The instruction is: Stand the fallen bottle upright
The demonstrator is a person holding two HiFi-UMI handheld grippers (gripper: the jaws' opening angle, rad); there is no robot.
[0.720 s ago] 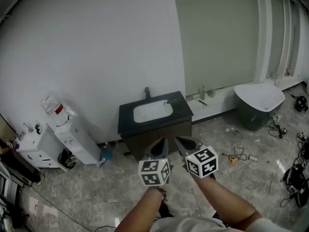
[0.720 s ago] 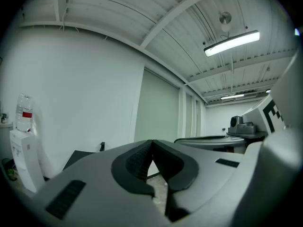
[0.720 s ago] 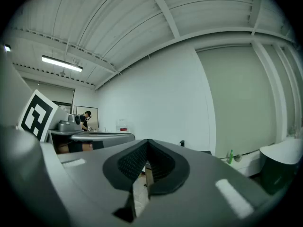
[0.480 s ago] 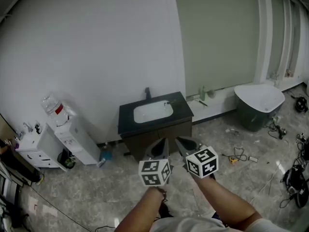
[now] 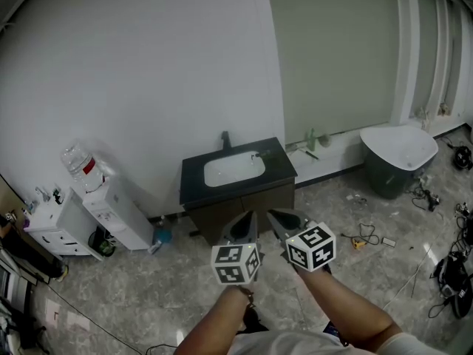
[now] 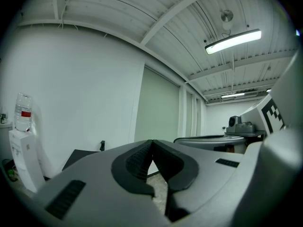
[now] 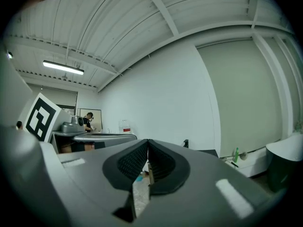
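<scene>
Left gripper (image 6: 151, 143) and right gripper (image 7: 147, 143): jaws pressed together on both, nothing between them. They are held level, side by side, well short of the vanity (image 5: 196, 192). Fallen bottle can't be picked out for sure – a small pale thing (image 5: 256, 155) sits on the vanity top beside the basin (image 5: 233, 171), too small to identify.
</scene>
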